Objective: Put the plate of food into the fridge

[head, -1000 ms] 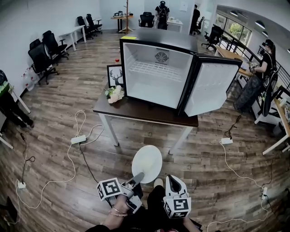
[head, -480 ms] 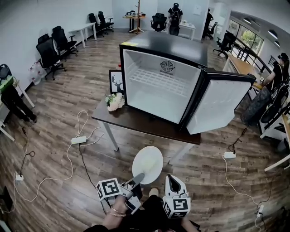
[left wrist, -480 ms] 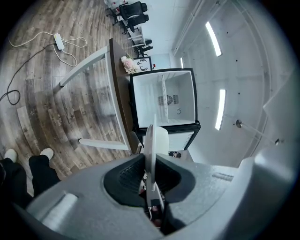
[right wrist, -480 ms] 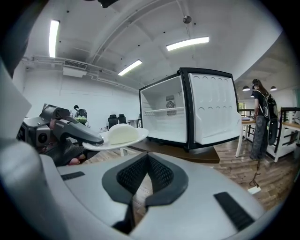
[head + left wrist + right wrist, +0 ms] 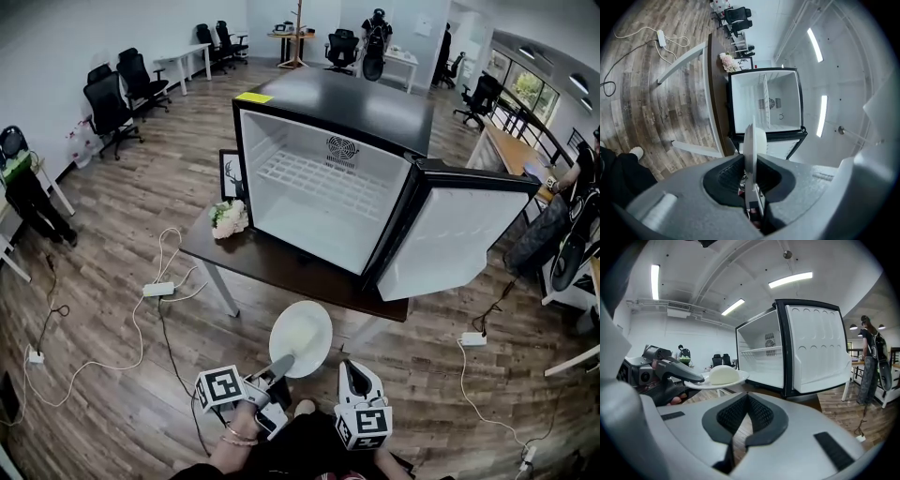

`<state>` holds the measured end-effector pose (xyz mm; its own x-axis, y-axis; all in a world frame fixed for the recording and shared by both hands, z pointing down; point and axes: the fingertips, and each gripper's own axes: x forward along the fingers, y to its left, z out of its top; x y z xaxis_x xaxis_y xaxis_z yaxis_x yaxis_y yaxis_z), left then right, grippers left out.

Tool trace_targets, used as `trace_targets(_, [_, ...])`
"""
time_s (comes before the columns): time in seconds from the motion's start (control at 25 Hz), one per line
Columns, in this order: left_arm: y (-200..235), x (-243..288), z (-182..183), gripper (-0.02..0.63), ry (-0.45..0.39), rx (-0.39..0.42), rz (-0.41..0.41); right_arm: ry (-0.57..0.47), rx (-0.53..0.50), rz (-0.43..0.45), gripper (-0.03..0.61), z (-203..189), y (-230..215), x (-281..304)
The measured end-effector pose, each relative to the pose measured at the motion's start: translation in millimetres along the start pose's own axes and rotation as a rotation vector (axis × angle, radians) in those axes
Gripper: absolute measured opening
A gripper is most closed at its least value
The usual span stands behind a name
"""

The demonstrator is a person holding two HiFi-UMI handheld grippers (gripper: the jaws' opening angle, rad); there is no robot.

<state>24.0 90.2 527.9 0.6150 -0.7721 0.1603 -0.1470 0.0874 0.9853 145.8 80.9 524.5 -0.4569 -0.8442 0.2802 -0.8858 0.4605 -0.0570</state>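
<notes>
Jaws of my left hand-held gripper [image 5: 284,364] pinch the rim of the white plate [image 5: 302,339], held level above the floor just short of the table [image 5: 281,267], a pale mound of food [image 5: 723,375] on it. My right hand-held gripper [image 5: 747,397] is pressed together, empty. Beyond, the mini fridge [image 5: 319,187] stands on the table, its door [image 5: 450,239] swung open.

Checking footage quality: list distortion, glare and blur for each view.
Head view: fisheye bows the floor and fridge; evenly lit, sharp. Left gripper view: dark round vignette, plate edge-on and soft. Right gripper view: ceiling lights glare.
</notes>
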Motion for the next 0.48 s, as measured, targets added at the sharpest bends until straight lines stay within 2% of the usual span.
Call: trace_targets(0.48, [-5,39,4,0.054,-0.055,-0.015,0.025,-0.005,0.011,0.064,0.008,5,-30,24])
